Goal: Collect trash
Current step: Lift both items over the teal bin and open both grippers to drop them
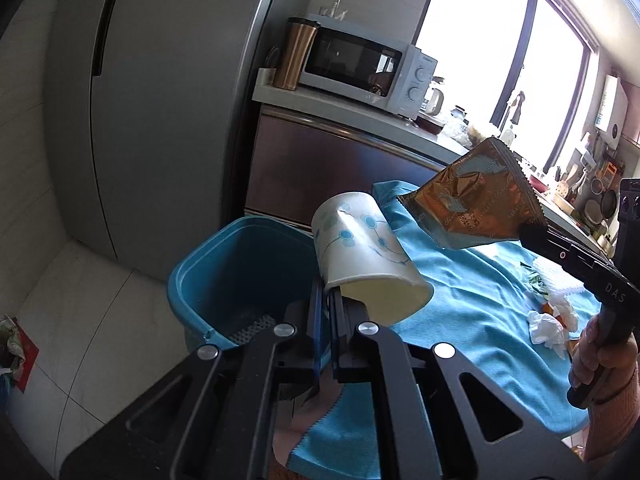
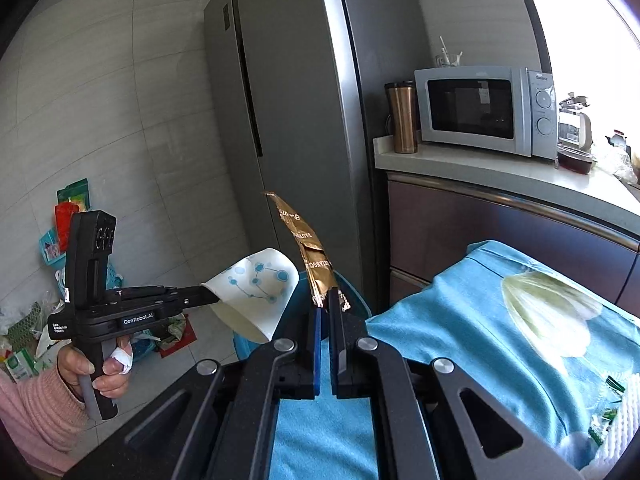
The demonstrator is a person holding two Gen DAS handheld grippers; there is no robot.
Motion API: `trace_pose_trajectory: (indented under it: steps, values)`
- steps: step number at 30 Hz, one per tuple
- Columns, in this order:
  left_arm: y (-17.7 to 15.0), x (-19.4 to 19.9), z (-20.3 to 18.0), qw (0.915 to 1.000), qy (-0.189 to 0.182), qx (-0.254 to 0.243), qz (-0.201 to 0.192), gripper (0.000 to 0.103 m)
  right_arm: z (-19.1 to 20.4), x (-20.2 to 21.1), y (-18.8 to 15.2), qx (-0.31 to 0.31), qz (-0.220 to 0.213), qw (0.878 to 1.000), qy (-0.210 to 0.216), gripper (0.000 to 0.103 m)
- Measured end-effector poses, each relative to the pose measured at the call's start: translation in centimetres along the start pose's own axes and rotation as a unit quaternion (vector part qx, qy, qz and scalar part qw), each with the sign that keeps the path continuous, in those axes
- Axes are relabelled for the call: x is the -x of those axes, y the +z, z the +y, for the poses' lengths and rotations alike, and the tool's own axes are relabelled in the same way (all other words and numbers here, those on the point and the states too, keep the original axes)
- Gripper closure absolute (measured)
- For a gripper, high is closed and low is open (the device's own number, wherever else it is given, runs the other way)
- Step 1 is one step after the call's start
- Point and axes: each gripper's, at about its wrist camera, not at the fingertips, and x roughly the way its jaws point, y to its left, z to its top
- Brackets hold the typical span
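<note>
The left hand-held gripper (image 1: pixel 326 300) is pinching a paper cup (image 1: pixel 366 256) mid-frame, above the blue bin (image 1: pixel 224 272). The right hand-held gripper (image 2: pixel 325 300) is pinching a gold wrapper (image 2: pixel 310 252).

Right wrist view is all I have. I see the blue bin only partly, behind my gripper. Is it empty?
Observer: Nearly. In the left wrist view the blue bin is open, with only a perforated grey insert at the bottom.
Operator: Is trash left on the cloth?
Observer: Yes. Crumpled white tissues lie on the blue cloth, near your hand.
Operator: How is the wrapper oriented?
Observer: The gold wrapper shows its flat face there, hanging over the cloth, beside the paper cup.
</note>
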Motion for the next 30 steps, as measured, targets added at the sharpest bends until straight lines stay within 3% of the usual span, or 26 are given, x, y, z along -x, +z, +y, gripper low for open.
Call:
trace_pose_trajectory:
  steps: [10, 30]
  values:
    - [-0.4, -2.4, 2.8, 0.9991, 0.034, 0.017, 0.019, 0.099, 1.7, -4.8, 0.3, 0.016, 0.042, 0.999, 0.011, 0.101]
    - [-1.1, -8.3, 4.9, 0.9937, 0.08, 0.033, 0.07, 0.099, 2.0, -13.0, -0.5, 0.011, 0.139, 0.99, -0.022, 0.1]
